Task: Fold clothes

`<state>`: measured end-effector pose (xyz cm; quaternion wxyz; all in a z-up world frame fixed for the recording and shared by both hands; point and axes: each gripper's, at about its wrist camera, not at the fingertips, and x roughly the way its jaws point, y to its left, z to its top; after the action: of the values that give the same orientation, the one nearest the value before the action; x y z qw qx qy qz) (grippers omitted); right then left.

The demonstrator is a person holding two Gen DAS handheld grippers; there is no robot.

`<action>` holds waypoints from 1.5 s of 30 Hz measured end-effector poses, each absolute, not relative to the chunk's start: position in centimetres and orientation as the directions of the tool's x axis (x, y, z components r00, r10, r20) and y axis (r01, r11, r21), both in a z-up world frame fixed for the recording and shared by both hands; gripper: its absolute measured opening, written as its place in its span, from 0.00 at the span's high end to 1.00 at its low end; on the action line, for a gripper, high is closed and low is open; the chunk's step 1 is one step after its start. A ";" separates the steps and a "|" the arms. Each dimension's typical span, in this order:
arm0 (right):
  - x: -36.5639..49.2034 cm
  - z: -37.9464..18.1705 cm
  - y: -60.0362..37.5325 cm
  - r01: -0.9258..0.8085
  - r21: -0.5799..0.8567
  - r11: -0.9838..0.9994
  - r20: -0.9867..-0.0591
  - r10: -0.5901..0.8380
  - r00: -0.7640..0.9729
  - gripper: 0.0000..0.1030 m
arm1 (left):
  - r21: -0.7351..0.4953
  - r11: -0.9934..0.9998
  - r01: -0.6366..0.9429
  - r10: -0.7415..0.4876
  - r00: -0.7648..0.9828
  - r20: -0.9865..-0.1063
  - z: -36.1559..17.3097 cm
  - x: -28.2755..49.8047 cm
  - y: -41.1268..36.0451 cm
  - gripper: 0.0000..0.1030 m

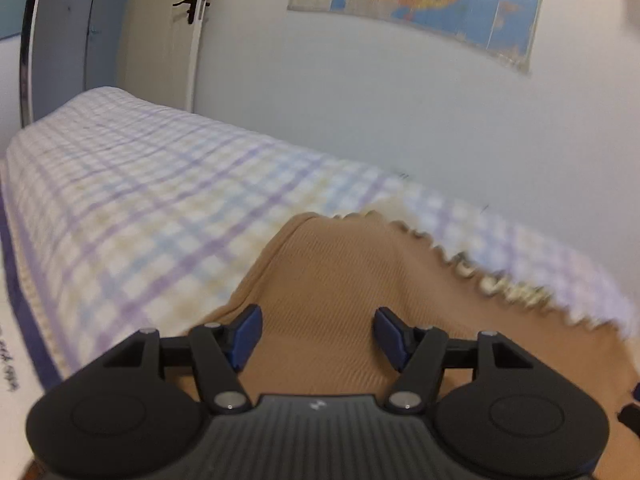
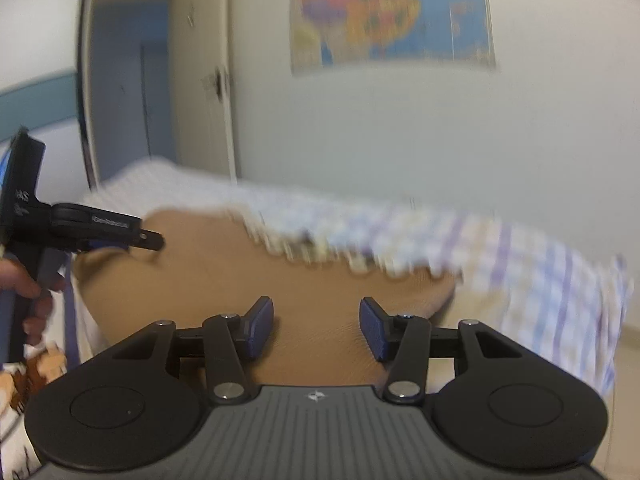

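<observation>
A tan ribbed garment (image 1: 340,272) with a pale frilly trim (image 1: 500,280) lies on the checked bedspread (image 1: 140,184). My left gripper (image 1: 318,334) hovers just over the tan cloth, jaws apart, with no cloth pinched between the blue pads (image 1: 248,332). In the right wrist view the same tan garment (image 2: 208,264) spreads under my right gripper (image 2: 317,326), which also stands open with nothing gripped between its pads. The left gripper (image 2: 154,242) shows at the left edge of that view, over the garment's left end, held by a hand (image 2: 28,296).
The bed (image 2: 540,280) runs along a pale wall with a coloured map (image 1: 420,4) above it. A door with a black handle (image 1: 192,6) stands behind the bed's far end. The bedspread's edge hangs down at the right (image 2: 592,340).
</observation>
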<state>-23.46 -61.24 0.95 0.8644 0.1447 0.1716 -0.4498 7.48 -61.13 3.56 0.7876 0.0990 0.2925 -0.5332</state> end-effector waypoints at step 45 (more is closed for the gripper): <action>-10.5 6.5 -36.4 0.479 0.114 0.870 -0.580 -0.333 0.743 0.00 | 0.053 0.939 0.339 -0.179 0.616 -0.767 3.2 2.2 -18.5 0.00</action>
<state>-10.54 -36.43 6.48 0.9247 0.1289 0.2832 -0.2194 2.21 -18.52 3.22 0.8938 0.0966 0.4132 -0.1450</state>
